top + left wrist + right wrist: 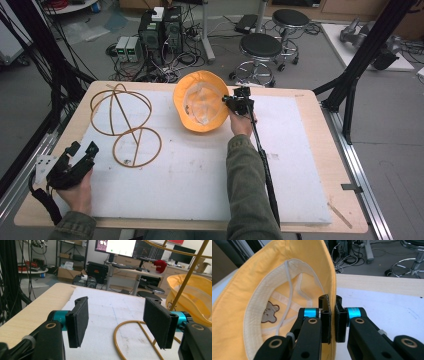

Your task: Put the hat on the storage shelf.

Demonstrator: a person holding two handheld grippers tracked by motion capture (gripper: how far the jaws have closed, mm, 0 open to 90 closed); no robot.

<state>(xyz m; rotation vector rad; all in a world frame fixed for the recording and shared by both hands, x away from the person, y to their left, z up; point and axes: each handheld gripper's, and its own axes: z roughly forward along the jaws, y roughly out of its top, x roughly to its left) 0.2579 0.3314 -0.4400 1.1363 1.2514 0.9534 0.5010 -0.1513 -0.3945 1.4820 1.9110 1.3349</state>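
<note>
1. Left gripper [82, 150]: black two-jaw tool in the person's left hand [80, 192], at the near left corner of the surface [310, 97]. Jaws stand wide apart with nothing between them; the flat pads [80, 320] are matte black and rectangular, on teal collars.
2. Surface: pale wood board with rounded corners, overlaid by a white sheet [200, 175], lightly scuffed and marked.
3. Wire stand [125, 122]: thin gold-coloured rod bent into a round base ring lying flat on the white sheet, with larger hoops rising toward the far left. It sits just ahead of the left gripper; part of the base ring [125, 327] curves between the open jaws in the left gripper view.
4. Bucket hat [200, 102]: soft yellow-orange cloth, round brim, lying crown-down at the far centre of the white sheet. The lining is pale cream with stitched tape seams, a thin white cord and a small brown bear label [269, 312].
5. Right gripper [239, 102]: held in the person's right hand [242, 122], green sleeve [247, 185] behind it. Its jaws are closed on the right edge of the hat brim [332, 277], the cloth pinched thin between the pads.
</note>
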